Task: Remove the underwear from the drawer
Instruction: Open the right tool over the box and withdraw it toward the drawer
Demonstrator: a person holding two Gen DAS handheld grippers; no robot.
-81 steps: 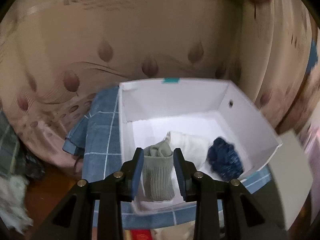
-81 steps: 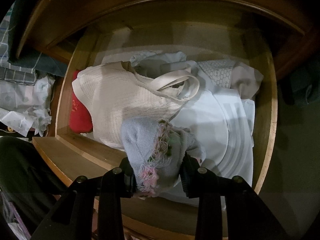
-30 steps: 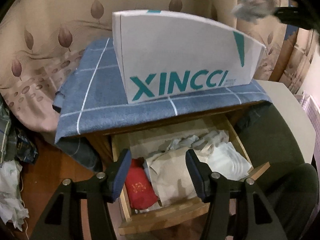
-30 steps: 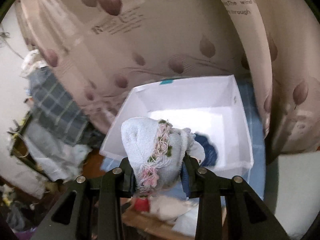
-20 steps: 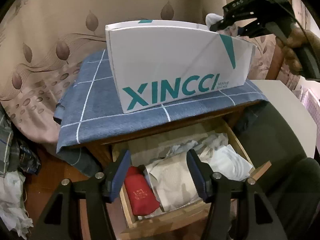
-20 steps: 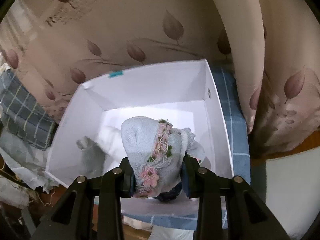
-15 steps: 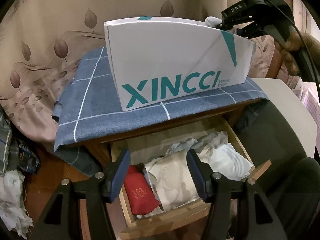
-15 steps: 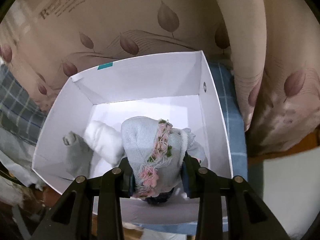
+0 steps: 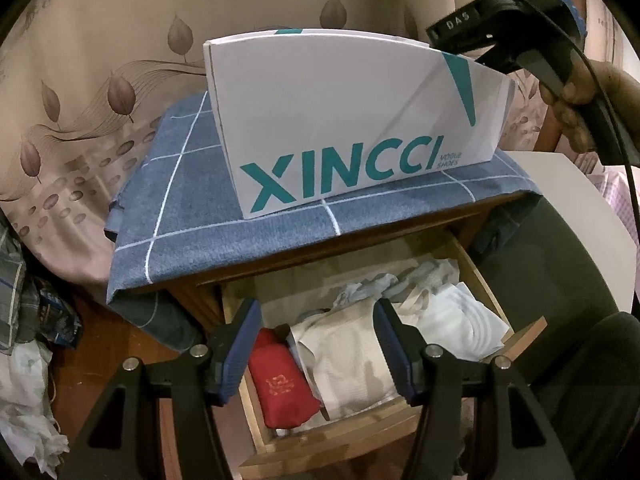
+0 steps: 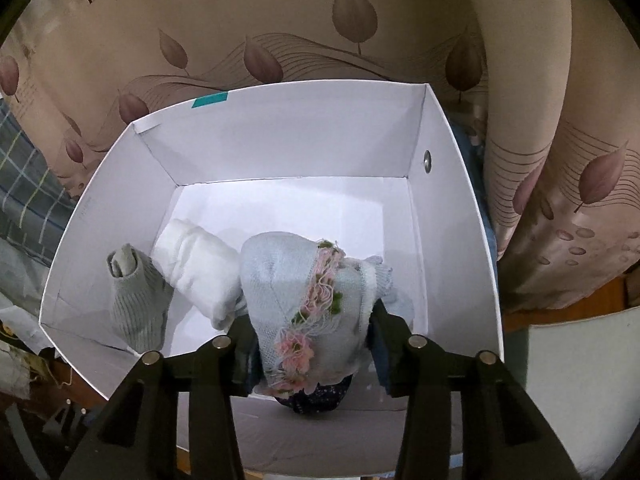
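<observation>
The pale blue underwear (image 10: 304,300) is seen inside the white box (image 10: 452,184), between the opening jaws of the right gripper (image 10: 310,344). The left gripper (image 9: 316,344) is held spread and empty over the drawer (image 9: 472,264) at 6 o'clock.

Beige curtain (image 9: 100,80) with brown leaf print hangs behind, printed lettering near its top. Blue cloth (image 9: 192,200) with white grid lines covers the nightstand top, one edge drooping at the left. Crumpled plaid fabric (image 10: 24,188) and white paper (image 9: 24,392) lie heaped at far left. Pale rounded worktop (image 9: 576,208) sits at right.
</observation>
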